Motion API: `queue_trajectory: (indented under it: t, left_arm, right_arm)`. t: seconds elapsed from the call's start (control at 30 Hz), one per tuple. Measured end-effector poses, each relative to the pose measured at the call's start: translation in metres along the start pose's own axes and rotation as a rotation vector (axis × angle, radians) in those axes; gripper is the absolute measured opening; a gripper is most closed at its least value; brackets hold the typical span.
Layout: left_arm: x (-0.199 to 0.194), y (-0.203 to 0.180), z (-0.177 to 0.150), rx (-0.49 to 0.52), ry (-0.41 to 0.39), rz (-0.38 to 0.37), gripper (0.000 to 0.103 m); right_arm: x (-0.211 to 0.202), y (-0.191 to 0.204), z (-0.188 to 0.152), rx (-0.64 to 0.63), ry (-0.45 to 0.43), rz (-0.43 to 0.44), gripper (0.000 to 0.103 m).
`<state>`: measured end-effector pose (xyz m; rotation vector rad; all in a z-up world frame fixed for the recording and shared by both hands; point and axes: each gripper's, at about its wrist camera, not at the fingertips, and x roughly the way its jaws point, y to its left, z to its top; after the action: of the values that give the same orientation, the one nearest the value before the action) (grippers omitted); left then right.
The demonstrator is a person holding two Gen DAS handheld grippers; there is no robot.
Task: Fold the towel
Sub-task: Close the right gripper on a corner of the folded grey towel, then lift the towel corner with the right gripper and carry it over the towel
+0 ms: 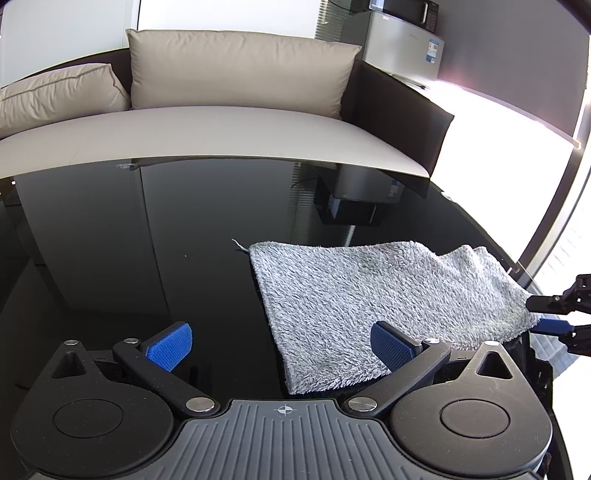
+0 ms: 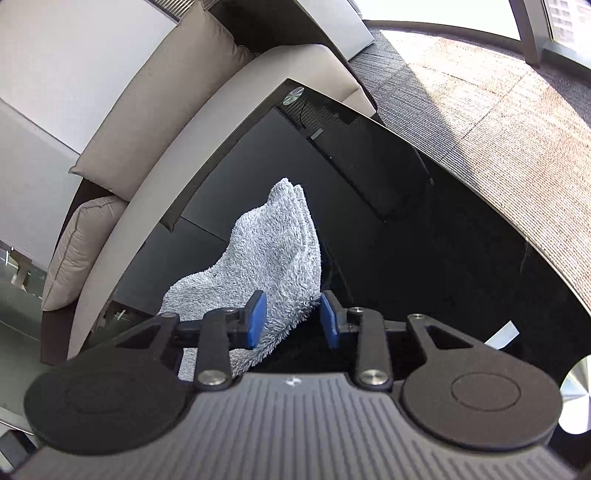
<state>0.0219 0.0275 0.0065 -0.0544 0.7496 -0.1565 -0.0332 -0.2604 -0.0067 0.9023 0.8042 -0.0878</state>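
Right gripper (image 2: 291,319) fingers (image 2: 256,320) straddle the grey towel's (image 2: 273,254) edge.

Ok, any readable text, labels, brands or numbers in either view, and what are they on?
No text can be read.
Blue and white sticker on the silver fridge: printed, too small to read.
Fridge's top edge: small badge, blurred.
Microwave on top: no legible marking.
Left claw and right claw bases: small crosshair marks only, no letters.
Towel: no tag visible.
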Motion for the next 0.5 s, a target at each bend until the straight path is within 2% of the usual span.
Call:
queue_trajectory:
  t: [0.07, 0.2, 0.23, 0.33, 0.5]
  left_arm:
    - [0.0013, -0.0012, -0.0002, 0.002, 0.002, 0.0, 0.102]
    - [0.0016, -0.0021, -0.0009, 0.007, 0.004, 0.0, 0.102]
    - [0.0018, -0.0019, -0.0009, 0.006, 0.004, 0.0, 0.102]
    - [0.0014, -0.0017, -0.0005, 0.004, 0.004, 0.0, 0.102]
    - [0.0019, -0.0022, -0.0008, 0.008, 0.007, 0.001, 0.102]
  right_arm:
    - [-0.0001, -0.0023, 0.0009, 0.024, 0.001, 0.01, 0.033]
    - [0.0038, -0.0062, -0.0016, 0.074, 0.014, 0.015, 0.011]
    - [0.0055, -0.0085, -0.0028, 0.096, 0.02, 0.019, 0.009]
    - [0.0033, -0.0096, -0.0043, 0.12, -0.002, 0.023, 0.008]
    - [0.0002, -0.0027, -0.0044, 0.08, -0.034, 0.023, 0.008]
